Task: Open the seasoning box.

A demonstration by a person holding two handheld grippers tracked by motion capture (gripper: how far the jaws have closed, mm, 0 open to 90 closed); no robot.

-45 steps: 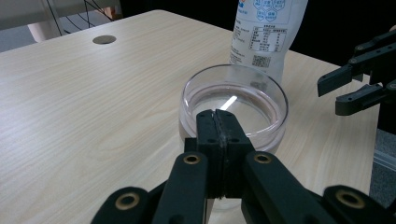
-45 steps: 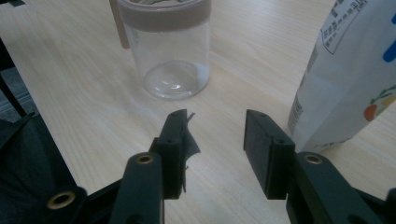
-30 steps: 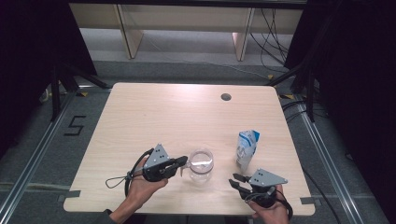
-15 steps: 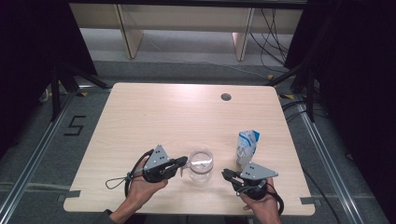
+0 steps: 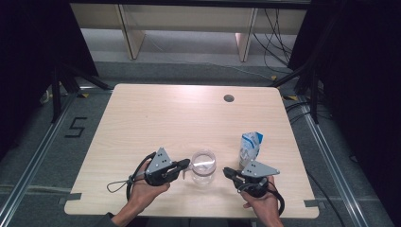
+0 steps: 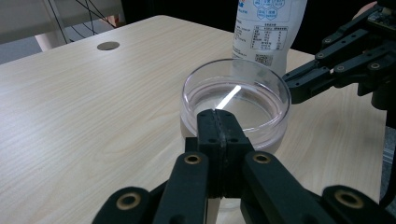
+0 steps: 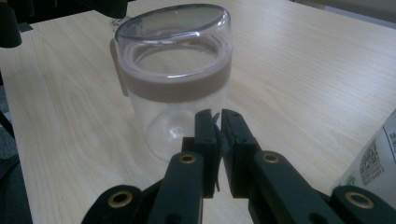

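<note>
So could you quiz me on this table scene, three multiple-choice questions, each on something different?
1. Where does the blue-and-white carton stand?
A. Left of the glass jar
B. Right of the glass jar, beside the right gripper
C. At the far edge, by the hole

2. How many round holes does the tabletop have?
A. One
B. Two
C. Four

3. How do the left gripper's jaws stand?
A. Spread wide
B. Shut together
C. Clamped around the carton

Answers:
1 B: in the high view the carton stands to the jar's right, just beyond the right gripper.
2 A: a single dark hole shows near the far edge.
3 B: the left gripper view shows its two black jaws pressed together at the jar's near side.
</note>
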